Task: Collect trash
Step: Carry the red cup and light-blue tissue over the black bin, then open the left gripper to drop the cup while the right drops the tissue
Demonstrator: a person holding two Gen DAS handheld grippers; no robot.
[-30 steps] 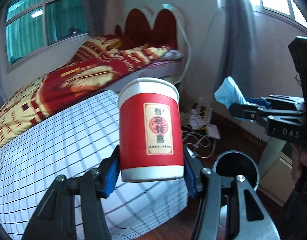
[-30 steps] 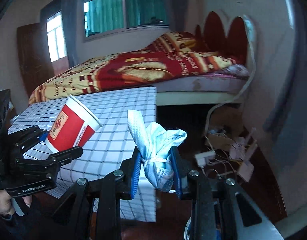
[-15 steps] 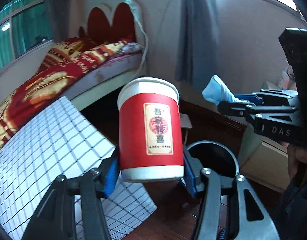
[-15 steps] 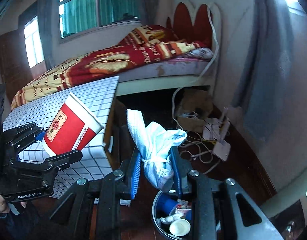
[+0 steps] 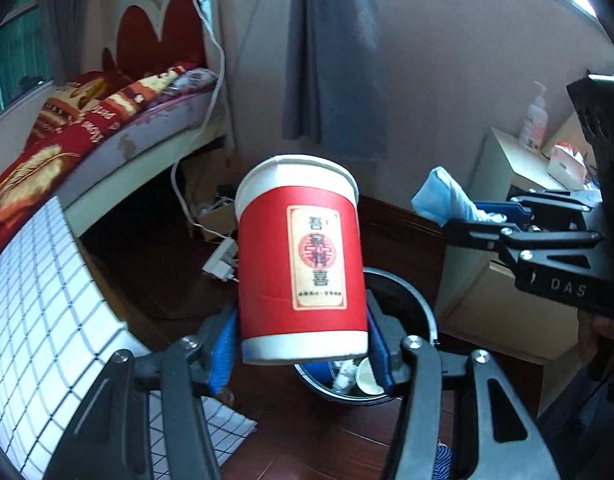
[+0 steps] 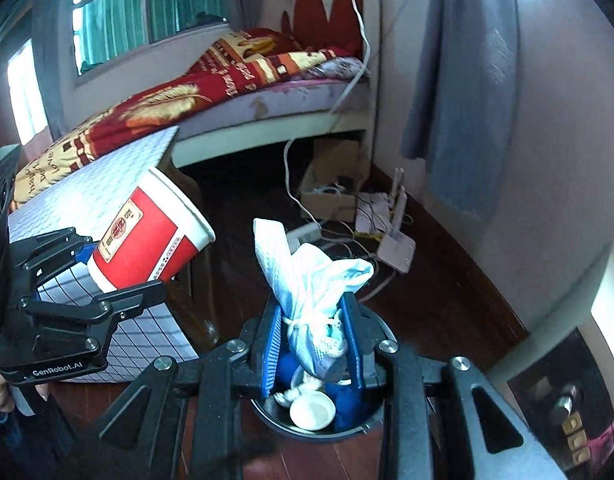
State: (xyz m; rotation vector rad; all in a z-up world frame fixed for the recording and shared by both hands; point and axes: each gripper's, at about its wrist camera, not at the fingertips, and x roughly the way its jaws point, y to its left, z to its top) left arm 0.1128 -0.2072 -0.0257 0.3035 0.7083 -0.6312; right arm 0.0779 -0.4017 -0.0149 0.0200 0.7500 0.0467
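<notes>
Carrying both pieces of trash across the room: the view in both wrist cameras has swung off the white grid-cloth table and the bed toward the round dark waste bin on the wooden floor.

Left tongs clamped on the base of the tall red paper cup with a white rim and a gold label; cup upright at frame centre, its foot now overlapping the bin's near rim. In the right wrist view the cup sits at centre left, tilted, beside the bin and not over it.

Right tongs pinched on the crumpled pale-blue face mask. Mask hangs directly above the bin's mouth, lower centre; earlier only a sliver of the bin showed.

Bin already holds a small white cup and blue scraps.

Judgement: mask is placed for release; cup probably needs a little more travel over the opening.
</notes>
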